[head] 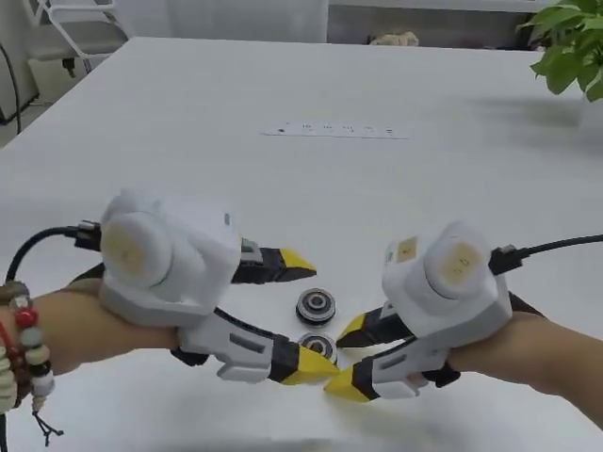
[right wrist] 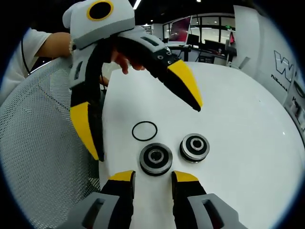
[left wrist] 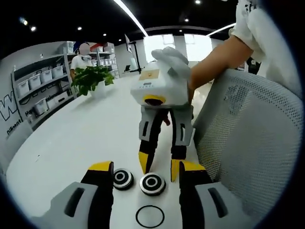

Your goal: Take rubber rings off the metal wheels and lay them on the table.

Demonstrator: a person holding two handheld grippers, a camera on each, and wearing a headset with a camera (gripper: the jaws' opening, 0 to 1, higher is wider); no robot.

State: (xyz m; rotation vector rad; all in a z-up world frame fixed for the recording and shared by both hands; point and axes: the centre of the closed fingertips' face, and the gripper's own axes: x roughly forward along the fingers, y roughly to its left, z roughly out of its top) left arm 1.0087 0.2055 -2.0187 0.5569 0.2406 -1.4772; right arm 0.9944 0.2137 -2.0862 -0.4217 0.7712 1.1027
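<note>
One ring is already off and lies flat on the counter. It sits beyond the wheels as seen from the right gripper, and low between the jaws of the left gripper. Two wheels lie flat side by side, apart from the ring. The near wheel is just ahead of the gap between the right jaws and does not touch them. The far wheel lies just outside the right-hand tip. Both show a dark outer band — whether either carries rubber I cannot tell.

Both grippers are released and hold nothing. The left jaws are spread wide, straddling wheels and ring. The right jaws are part-open, and the two sets of tips face each other across the wheels.

The step in hand looks like the approach to the next wheel. The right jaws would need to move forward and clench on the near wheel to pin it. A left tip could then hook under the band's edge and peel it free — a fine catch, since a loose wheel may skate on the smooth counter. The freed ring would go down beside the first.
</note>
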